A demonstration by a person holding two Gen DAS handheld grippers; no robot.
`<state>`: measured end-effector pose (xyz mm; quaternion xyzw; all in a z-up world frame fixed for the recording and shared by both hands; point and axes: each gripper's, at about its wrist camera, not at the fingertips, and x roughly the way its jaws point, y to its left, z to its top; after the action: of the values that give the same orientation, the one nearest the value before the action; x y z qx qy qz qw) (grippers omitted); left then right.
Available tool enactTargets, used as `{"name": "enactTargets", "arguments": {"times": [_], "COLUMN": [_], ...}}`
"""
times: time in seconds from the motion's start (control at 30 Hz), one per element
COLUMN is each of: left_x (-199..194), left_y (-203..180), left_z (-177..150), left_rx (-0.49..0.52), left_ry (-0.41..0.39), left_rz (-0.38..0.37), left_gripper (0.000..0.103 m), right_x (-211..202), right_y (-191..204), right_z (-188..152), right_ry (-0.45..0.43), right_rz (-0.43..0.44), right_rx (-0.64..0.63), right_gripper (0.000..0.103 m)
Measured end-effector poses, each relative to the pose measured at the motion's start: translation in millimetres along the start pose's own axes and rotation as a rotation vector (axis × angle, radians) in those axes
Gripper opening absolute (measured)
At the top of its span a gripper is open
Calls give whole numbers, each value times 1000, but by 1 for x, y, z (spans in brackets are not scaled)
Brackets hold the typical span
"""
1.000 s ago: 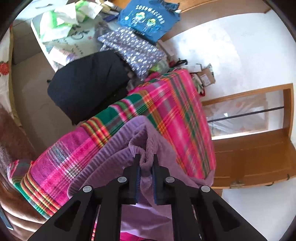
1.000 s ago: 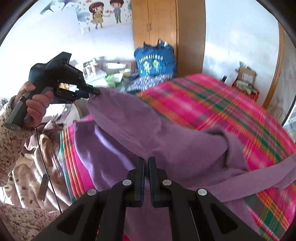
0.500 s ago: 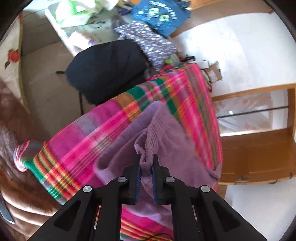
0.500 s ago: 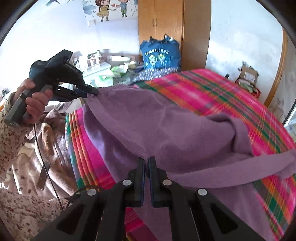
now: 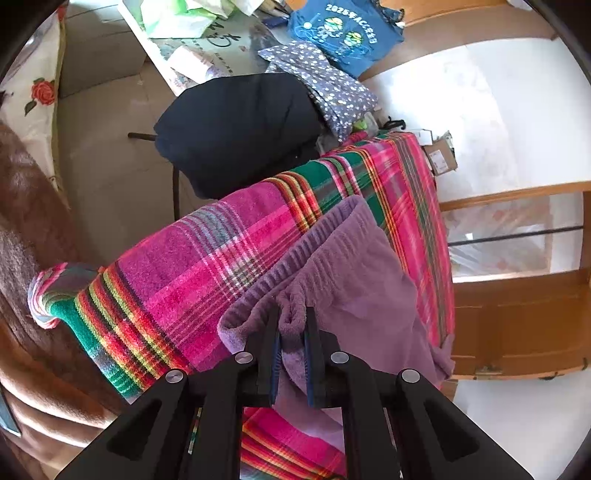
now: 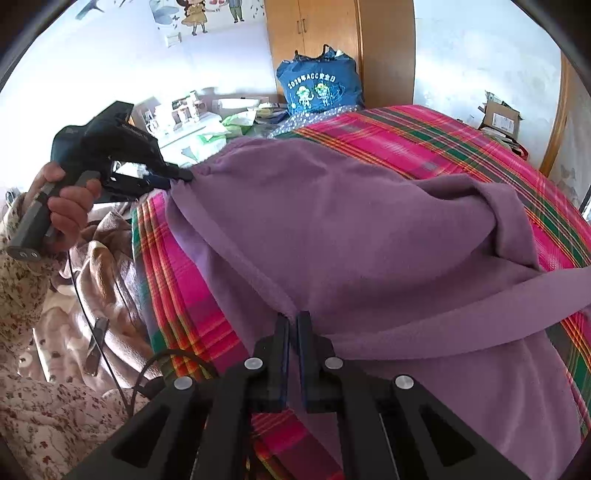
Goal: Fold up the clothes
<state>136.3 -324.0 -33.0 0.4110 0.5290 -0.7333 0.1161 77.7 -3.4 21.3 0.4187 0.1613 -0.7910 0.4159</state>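
Setting, left wrist view: pale floor, white wall and a wooden door frame [image 5: 517, 325] lie behind a bed covered by a pink, green and red plaid blanket [image 5: 192, 280].
Garment, left wrist view: soft purple fleece garment [image 5: 354, 273] lies on the plaid blanket, its ribbed hem running up and away from the tongs.
Left gripper [image 5: 291, 325]: black two-finger tongs nearly closed, the pads pinching a bunched fold of the purple garment's edge.
Clutter, left wrist view: dark navy bundle [image 5: 243, 125], dotted blue-grey cloth [image 5: 332, 88] and blue printed tote bag [image 5: 340, 33] sit beyond the bed's far end.
Setting, right wrist view: white wall with cartoon stickers and a wooden wardrobe [image 6: 314, 44] stand behind the same plaid blanket [image 6: 461, 147].
Garment, right wrist view: purple garment [image 6: 351, 240] spreads across the blanket, one sleeve trailing to the right edge.
Right gripper [image 6: 292, 325]: black tongs almost fully closed, clamping a thin edge of the purple garment.
Left gripper, right wrist view [image 6: 186, 176]: held in a hand [image 6: 66, 206] with a floral sleeve [image 6: 18, 288], its tip gripping the garment's far corner, lifted off the blanket.
Tote bag, right wrist view [image 6: 317, 88]: upright against the wardrobe.
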Motion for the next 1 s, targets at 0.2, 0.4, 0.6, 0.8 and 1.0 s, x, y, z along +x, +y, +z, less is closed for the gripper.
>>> {"name": "enactTargets", "arguments": {"times": [0.2, 0.4, 0.6, 0.8, 1.0], "left_x": [-1, -1, -7, -34, -59], "left_y": [3, -2, -8, -24, -52], "left_z": [-2, -4, -10, -27, -50], "left_rx": [-13, 7, 24, 117, 233], "left_ry": [-9, -27, -54, -183, -276], "left_rz": [-7, 19, 54, 152, 154], "left_gripper": [11, 14, 18, 21, 23], "right_x": [10, 14, 10, -37, -81], "right_y": [0, 1, 4, -17, -65], "right_z": [-3, -6, -6, -21, -47], "right_ry": [26, 31, 15, -140, -241], "right_rz": [1, 5, -6, 61, -45], "right_rx": [7, 17, 28, 132, 315], "right_gripper": [5, 7, 11, 14, 14]}}
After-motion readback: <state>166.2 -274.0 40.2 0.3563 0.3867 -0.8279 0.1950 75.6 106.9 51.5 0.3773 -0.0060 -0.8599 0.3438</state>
